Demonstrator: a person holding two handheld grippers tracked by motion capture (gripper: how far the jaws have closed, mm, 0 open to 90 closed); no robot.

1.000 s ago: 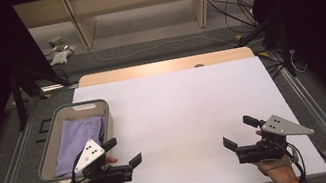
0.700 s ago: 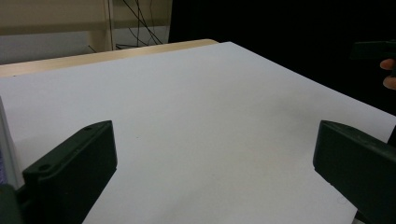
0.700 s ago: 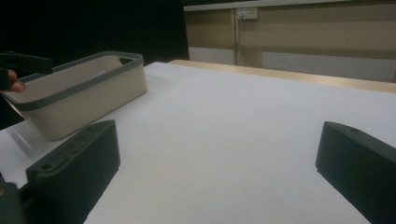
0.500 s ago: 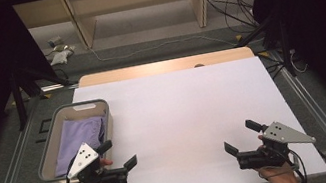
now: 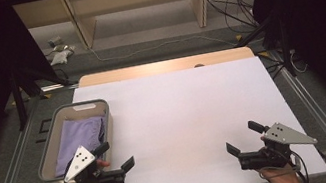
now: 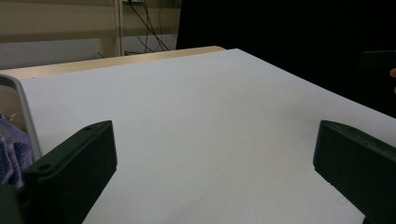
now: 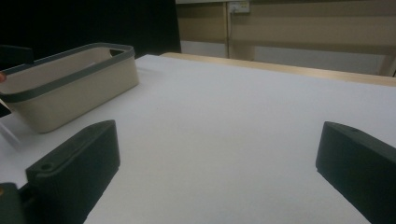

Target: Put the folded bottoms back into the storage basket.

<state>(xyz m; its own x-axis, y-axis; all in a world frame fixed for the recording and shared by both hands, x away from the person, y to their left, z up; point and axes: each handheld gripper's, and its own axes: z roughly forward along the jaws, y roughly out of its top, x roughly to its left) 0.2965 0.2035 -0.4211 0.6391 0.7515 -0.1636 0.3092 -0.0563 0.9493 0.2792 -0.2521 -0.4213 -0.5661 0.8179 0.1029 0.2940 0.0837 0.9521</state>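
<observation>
A grey-rimmed beige basket (image 5: 81, 106) stands at the table's left side with a folded purple cloth (image 5: 80, 136) inside. My left gripper (image 5: 115, 155) is open beside the basket's near right corner, its jaws wide apart and empty. In the left gripper view (image 6: 212, 186) the basket's rim (image 6: 21, 107) and a bit of the cloth (image 6: 9, 149) show at the left edge. My right gripper (image 5: 244, 138) is open and empty near the front right of the table. From the right gripper view (image 7: 215, 182) the basket (image 7: 70, 88) sits far left.
The white tabletop (image 5: 180, 114) stretches between the two grippers, with a wooden strip (image 5: 162, 67) along its far edge. Metal rails run down both sides of the table. Beyond it are shelving and loose cables (image 5: 232, 8) on the floor.
Both grippers have drawn back a little toward the near edge of the table. Their jaws stay wide apart and empty.
</observation>
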